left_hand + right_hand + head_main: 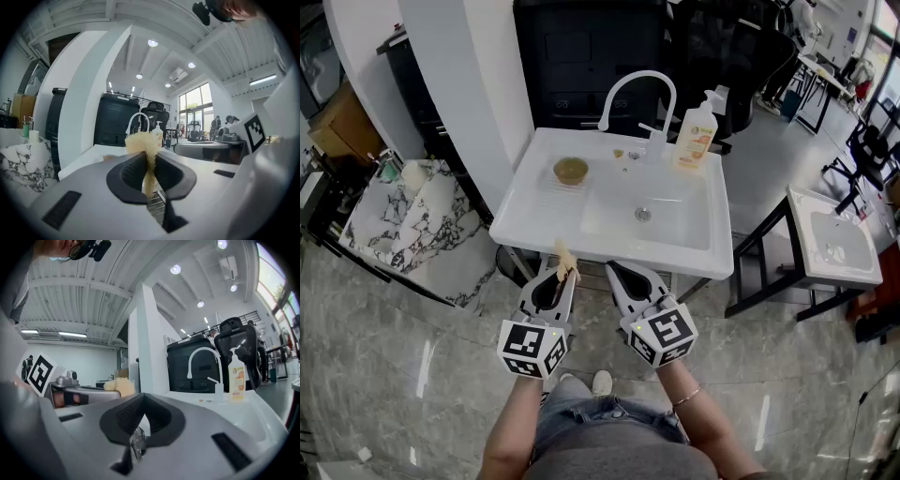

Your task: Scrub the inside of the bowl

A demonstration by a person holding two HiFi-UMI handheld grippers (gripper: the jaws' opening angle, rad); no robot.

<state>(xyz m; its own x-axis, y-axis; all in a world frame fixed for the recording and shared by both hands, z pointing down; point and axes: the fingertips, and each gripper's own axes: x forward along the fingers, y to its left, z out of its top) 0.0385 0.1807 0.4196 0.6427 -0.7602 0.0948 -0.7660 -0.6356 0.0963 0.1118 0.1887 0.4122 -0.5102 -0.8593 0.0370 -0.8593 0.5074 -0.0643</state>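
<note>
A small brown bowl (571, 170) stands on the ribbed drainboard at the left of the white sink unit (525, 217). My left gripper (565, 272) is shut on a tan sponge (566, 259) that sticks out past its tips; in the left gripper view the sponge (144, 145) is pinched between the jaws. My right gripper (615, 275) is shut with nothing in it, its jaws meeting in the right gripper view (140, 412). Both grippers hang below the sink's front edge, well short of the bowl.
A white curved tap (633, 94) and a pump soap bottle (696, 134) stand at the back of the sink basin (647, 214). A marble-patterned table (412, 220) is on the left. A second small white sink stand (830, 244) is on the right.
</note>
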